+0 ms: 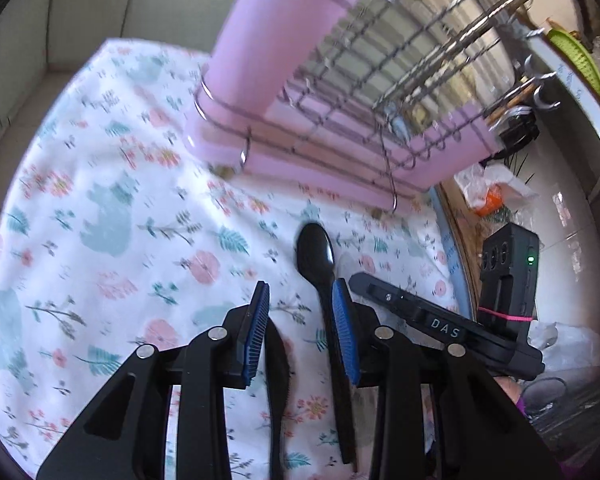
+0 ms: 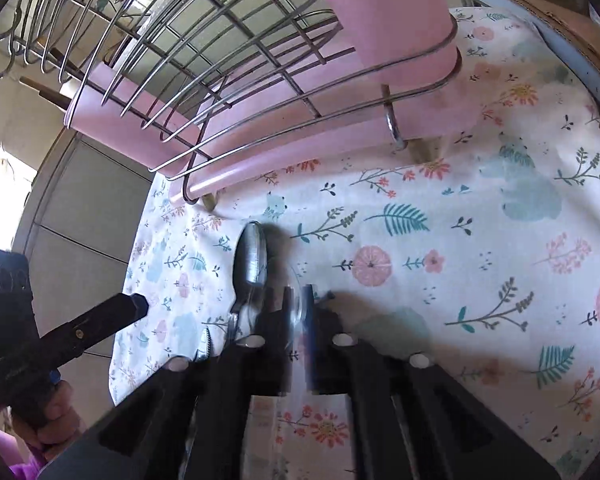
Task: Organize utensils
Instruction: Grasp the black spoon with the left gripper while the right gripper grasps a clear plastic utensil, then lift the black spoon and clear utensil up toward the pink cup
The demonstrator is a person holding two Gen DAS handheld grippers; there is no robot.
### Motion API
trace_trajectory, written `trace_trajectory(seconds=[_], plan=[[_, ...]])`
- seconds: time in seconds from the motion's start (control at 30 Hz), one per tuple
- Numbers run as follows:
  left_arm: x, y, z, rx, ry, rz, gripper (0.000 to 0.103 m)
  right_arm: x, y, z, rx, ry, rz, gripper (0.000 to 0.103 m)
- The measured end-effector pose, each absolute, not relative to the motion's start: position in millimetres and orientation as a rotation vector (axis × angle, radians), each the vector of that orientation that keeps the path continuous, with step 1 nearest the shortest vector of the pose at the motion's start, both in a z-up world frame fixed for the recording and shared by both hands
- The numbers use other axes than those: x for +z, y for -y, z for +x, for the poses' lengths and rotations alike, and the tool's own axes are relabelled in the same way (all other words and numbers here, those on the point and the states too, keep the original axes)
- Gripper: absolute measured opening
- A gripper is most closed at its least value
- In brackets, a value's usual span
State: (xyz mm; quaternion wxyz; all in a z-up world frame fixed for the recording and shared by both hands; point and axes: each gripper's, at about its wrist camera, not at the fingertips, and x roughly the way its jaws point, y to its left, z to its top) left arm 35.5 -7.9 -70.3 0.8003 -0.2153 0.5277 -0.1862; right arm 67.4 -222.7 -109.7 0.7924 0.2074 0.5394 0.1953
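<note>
Here a glossy black plastic spoon [image 1: 316, 254] lies flat on floral cloth [image 1: 112, 216].

A white floral tablecloth [image 1: 112, 208] covers the table. Past its far edge, in the left wrist view, stands a black boxy device [image 1: 508, 276] with a small green light, bound by a pink band. Beyond it lies crumpled white wrapping around something orange [image 1: 492, 196], possibly packaging. A green slatted object [image 1: 576, 56] sits higher up, blurred.

Glossy black plastic spoon [image 1: 316, 252], shiny metal spoon [image 2: 252, 254], printed cloth [image 1: 120, 208].
</note>
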Motion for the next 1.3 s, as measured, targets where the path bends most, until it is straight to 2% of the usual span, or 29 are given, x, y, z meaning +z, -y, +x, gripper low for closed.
trace_trajectory(seconds=[0.3,0.33,0.43,0.6,0.67,0.73,1.0,1.3], plan=[[-88.8,51.3,62.4,-0.408,-1.270,-0.399,0.032,-92.1,262.6,55.5,0.321,-1.091,0.468,0.002],[-89.5,55.7,64.7,-0.402,-1.275,-0.382,0.026,-92.3,266.3,54.9,0.307,-1.089,0.472,0.002],[-97.0,65.3,72.2,-0.370,-1.315,-0.356,0.018,-97.1,274.5,53.4,0.297,-1.098,0.491,0.002],[-109.0,70.1,79.8,-0.343,-1.354,-0.352,0.016,-106.9,280.2,51.2,0.298,-1.121,0.502,0.003],[-108.5,69.6,80.7,-0.341,-1.346,-0.352,0.009,-107.8,279.6,51.3,0.302,-1.123,0.507,0.003],[-105.8,67.8,80.2,-0.338,-1.331,-0.352,0.008,-107.6,280.2,51.7,0.305,-1.127,0.506,0.003],[-89.6,56.9,70.7,-0.299,-1.280,-0.321,0.008,-105.0,279.1,51.9,0.306,-1.136,0.481,0.005],[-106.5,74.6,82.7,-0.318,-1.401,-0.243,0.010,-109.2,278.7,55.8,0.331,-1.156,0.500,0.006]])
